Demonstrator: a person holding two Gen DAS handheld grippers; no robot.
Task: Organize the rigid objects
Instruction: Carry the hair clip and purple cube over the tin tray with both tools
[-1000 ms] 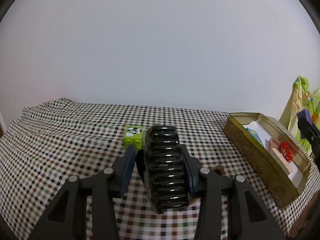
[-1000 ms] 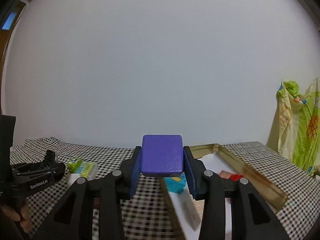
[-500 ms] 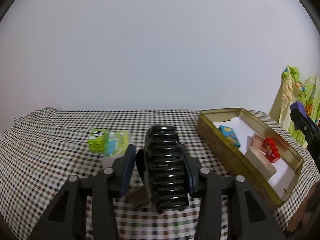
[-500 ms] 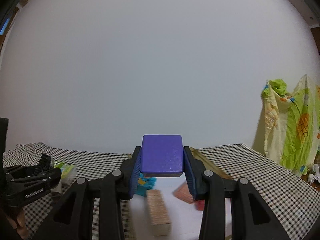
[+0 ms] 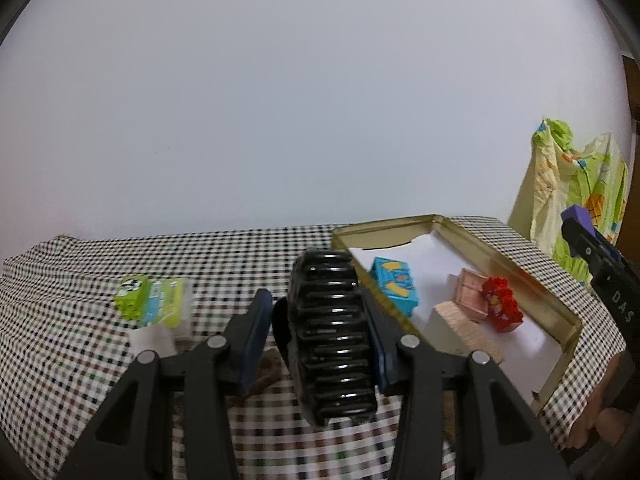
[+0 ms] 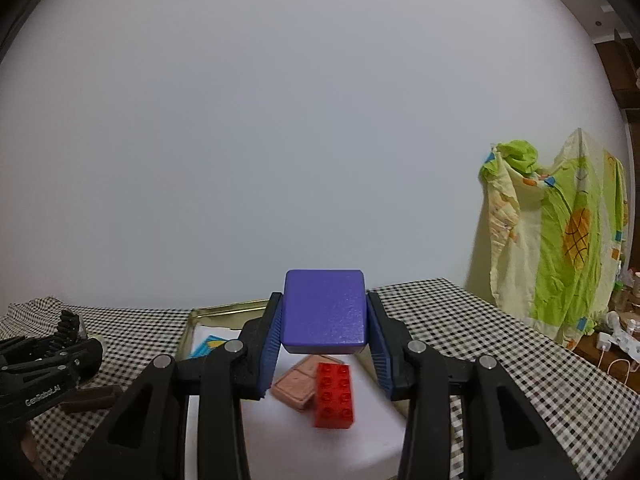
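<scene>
Left gripper (image 5: 316, 320) is clamped on a black hair claw clip (image 5: 330, 332), carried above the checked tablecloth (image 5: 72, 300). Against a second ago, the gold tin tray (image 5: 508, 258) sits nearer the centre of the left view, its near-left corner now directly behind the clip; earlier it lay far right.

Right gripper (image 6: 323, 338) is clamped on a purple block (image 6: 324, 312), pads pressed to both sides. Earlier it hung over the tray's left rim; it now hangs over the white tray floor, above the red brick (image 6: 334, 394) and pink tile (image 6: 300, 384).

Tray contents in the left view: a blue block (image 5: 394, 284) at the left wall, a wooden block (image 5: 464, 330) nearest, the pink tile and red brick to its right, touching.

A green block (image 5: 130, 298) and green-blue packet (image 5: 166, 306) lie on the cloth left of the clip, further left in view than before.
</scene>
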